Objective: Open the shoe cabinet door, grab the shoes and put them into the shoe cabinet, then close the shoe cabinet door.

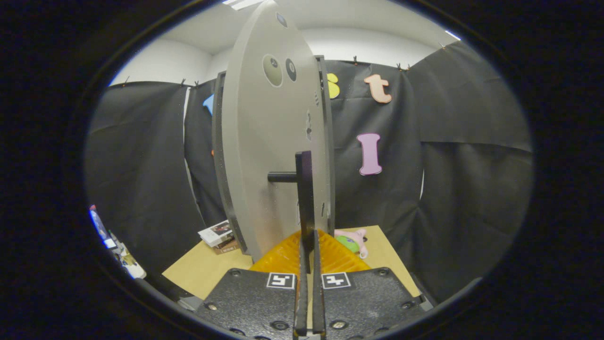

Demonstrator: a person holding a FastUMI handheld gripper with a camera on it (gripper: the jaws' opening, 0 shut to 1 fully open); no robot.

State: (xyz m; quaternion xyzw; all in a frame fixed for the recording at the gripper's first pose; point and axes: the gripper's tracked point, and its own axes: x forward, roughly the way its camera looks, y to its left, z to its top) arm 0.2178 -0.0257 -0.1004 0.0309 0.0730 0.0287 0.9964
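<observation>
The jaws (309,245) stand almost shut, only a thin slit between the two fingers (302,283), and in that slit sits the lower end of the door's dark handle (304,189). Both fingers press against the handle's bar from either side — a firm pinch, by the look of it. The handle rises upright from between the fingertips, and a short dark stub joins it on the left to the door (271,156).

The door is pale grey and swung open, so it shows nearly edge-on, standing tall just ahead of the jaws and leaning a little left. Two round fittings sit high on its face. Behind it, dark panels of the cabinet (328,141) show along its right and left edges.

Just beyond the fingertips, at the foot of the door, lies a ribbed orange mat (288,257) on the tan tabletop (203,269). To the right of the mat, near the cabinet's base, lies a small pink and green toy (353,240). To the left, past the door's lower edge, a small stack of booklets (218,234) rests on the tabletop.

Black cloth hangs round the far side — white wall and ceiling above it.
</observation>
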